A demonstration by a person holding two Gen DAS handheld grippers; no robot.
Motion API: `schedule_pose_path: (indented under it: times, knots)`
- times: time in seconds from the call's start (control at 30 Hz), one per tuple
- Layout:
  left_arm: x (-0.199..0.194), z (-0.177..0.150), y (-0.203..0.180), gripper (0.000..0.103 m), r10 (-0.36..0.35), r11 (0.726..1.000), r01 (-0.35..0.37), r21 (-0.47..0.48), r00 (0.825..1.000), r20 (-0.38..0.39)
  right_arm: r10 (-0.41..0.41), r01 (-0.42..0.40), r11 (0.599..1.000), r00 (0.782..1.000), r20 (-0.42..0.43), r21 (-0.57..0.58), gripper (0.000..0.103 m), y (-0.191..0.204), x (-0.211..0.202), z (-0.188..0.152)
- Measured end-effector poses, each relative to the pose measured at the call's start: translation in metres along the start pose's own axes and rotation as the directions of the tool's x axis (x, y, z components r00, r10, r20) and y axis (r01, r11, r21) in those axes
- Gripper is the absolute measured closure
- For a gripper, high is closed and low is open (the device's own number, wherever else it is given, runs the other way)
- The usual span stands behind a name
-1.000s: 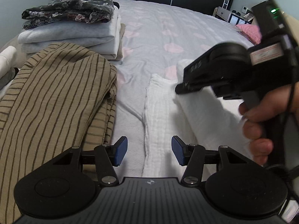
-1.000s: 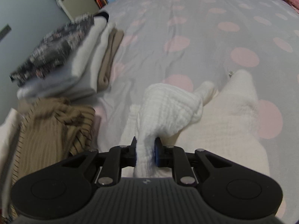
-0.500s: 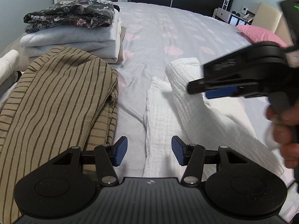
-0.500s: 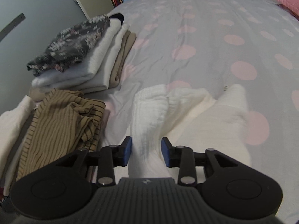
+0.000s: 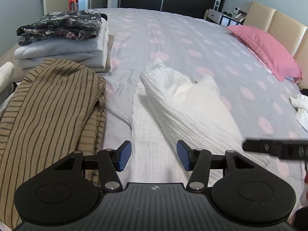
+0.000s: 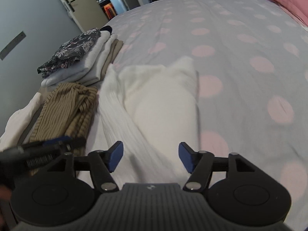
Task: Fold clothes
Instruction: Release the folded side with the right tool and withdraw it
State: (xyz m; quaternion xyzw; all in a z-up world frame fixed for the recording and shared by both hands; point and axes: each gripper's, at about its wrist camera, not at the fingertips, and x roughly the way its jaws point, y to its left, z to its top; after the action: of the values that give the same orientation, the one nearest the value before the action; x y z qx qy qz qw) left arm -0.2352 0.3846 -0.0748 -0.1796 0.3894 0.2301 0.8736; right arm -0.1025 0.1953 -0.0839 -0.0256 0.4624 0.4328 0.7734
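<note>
A white ribbed garment (image 5: 173, 115) (image 6: 154, 105) lies on the bed, with one part folded diagonally over the rest. My left gripper (image 5: 154, 156) hovers open above its near end, nothing between the blue pads. My right gripper (image 6: 150, 157) is also open, low over the same garment, holding nothing. Its black body (image 5: 277, 147) shows at the right edge of the left wrist view. A tan striped garment (image 5: 50, 115) (image 6: 67, 107) lies to the left.
A stack of folded clothes (image 5: 61, 40) (image 6: 80, 57) topped by dark floral fabric sits at the back left. A pink pillow (image 5: 265, 48) and beige headboard (image 5: 279, 21) are at the right. A small white item (image 5: 300, 105) lies on the dotted bedspread (image 5: 173, 38).
My right gripper opened and let go of the white garment's fold, which now lies draped over the rest. That gripper then pulled back and down to the right. The left gripper stayed still.
</note>
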Motion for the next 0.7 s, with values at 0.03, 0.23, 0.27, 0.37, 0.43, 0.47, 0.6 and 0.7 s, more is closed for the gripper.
schedule_pose_path:
  times: [0.03, 0.23, 0.27, 0.37, 0.43, 0.47, 0.6, 0.7]
  knots:
    - [-0.002, -0.002, 0.0, 0.053, -0.003, 1.0, 0.003, 0.001, 1.0, -0.003, -0.005, 0.005, 1.0, 1.0, 0.007, 0.007, 0.03, -0.004, -0.004, -0.009]
    - [-0.012, -0.015, -0.003, 0.053, -0.041, 0.999, 0.041, 0.0, 0.998, -0.038, 0.072, -0.072, 0.997, 0.997, 0.009, 0.03, 0.072, -0.006, -0.004, -0.039]
    - [-0.014, -0.017, -0.002, 0.053, -0.045, 0.999, 0.045, -0.003, 0.998, -0.038, 0.075, -0.076, 0.997, 0.997, 0.023, 0.02, 0.076, -0.002, -0.004, -0.041]
    - [-0.022, -0.019, 0.006, 0.053, -0.051, 0.998, 0.05, -0.04, 0.998, -0.029, 0.113, -0.108, 0.992, 0.991, 0.066, -0.067, 0.094, 0.018, -0.008, -0.048]
    - [-0.027, -0.02, 0.011, 0.053, -0.055, 0.997, 0.053, -0.064, 0.998, -0.022, 0.139, -0.128, 0.982, 0.988, 0.072, -0.137, 0.096, 0.035, -0.01, -0.054]
    - [-0.029, -0.021, 0.013, 0.053, -0.057, 0.996, 0.055, -0.076, 0.998, -0.019, 0.153, -0.141, 0.977, 0.986, 0.065, -0.162, 0.096, 0.042, -0.008, -0.056]
    - [-0.039, -0.021, 0.029, 0.052, -0.062, 0.987, 0.063, -0.151, 0.998, 0.009, 0.203, -0.191, 0.953, 0.979, 0.03, -0.235, 0.096, 0.068, 0.002, -0.068]
    - [-0.044, -0.019, 0.036, 0.052, -0.048, 0.982, 0.052, -0.179, 0.998, 0.029, 0.236, -0.231, 0.934, 0.972, -0.015, -0.274, 0.095, 0.085, 0.013, -0.081]
